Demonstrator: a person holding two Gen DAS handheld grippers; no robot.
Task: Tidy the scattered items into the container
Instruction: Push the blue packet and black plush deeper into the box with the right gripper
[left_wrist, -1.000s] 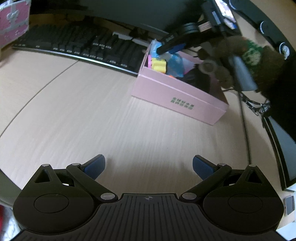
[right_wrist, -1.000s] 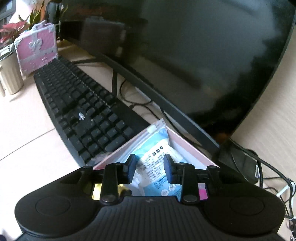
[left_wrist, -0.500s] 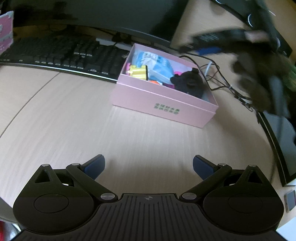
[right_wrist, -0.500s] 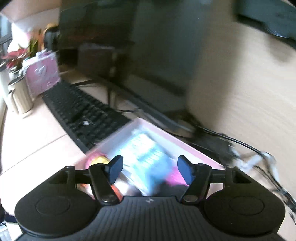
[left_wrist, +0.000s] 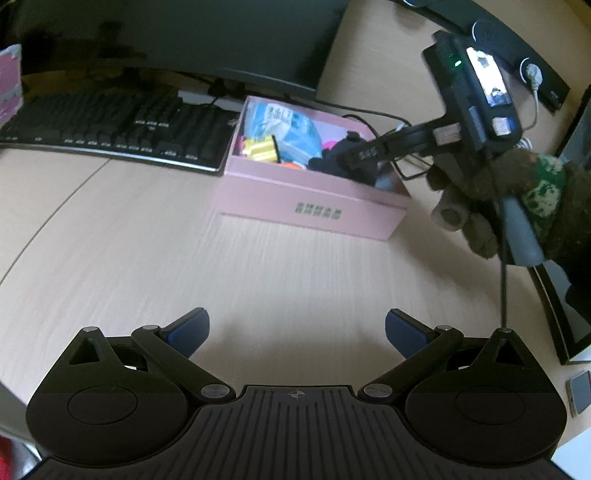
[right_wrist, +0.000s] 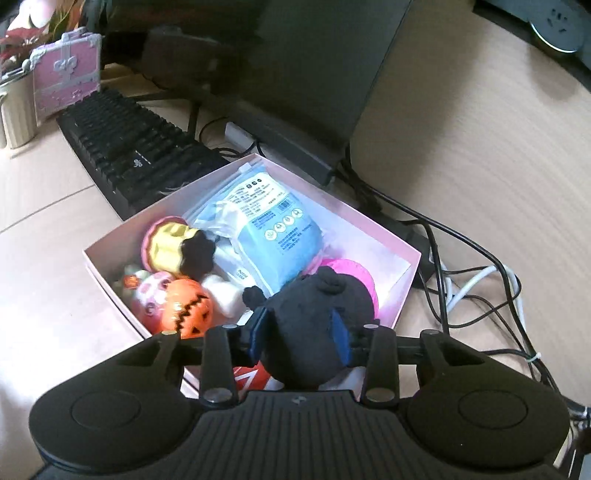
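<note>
A pink box (left_wrist: 314, 208) stands on the desk beside the keyboard, holding a blue packet (right_wrist: 273, 229), an orange pumpkin toy (right_wrist: 188, 306), a yellow cupcake toy (right_wrist: 166, 247) and a black plush toy (right_wrist: 314, 317). My right gripper (right_wrist: 300, 330) reaches into the near end of the box (right_wrist: 107, 280). Its jaws are closing, with both blue pads pressed on the plush. In the left wrist view, a gloved hand (left_wrist: 517, 199) holds that gripper (left_wrist: 354, 158) over the box. My left gripper (left_wrist: 297, 328) is open above bare desk in front of the box, with nothing between its fingers.
A black keyboard (right_wrist: 129, 147) and a dark monitor (right_wrist: 295, 74) stand behind the box. Tangled cables (right_wrist: 461, 280) lie to its right. A pink chest (right_wrist: 66, 81) and a cream cup (right_wrist: 14, 110) sit far left. A dark screen edge (left_wrist: 561, 317) borders the right.
My right gripper let go of the blue packet, opened, drew back to the box's near end and closed round the black plush. The left gripper shifted a little, still open.
</note>
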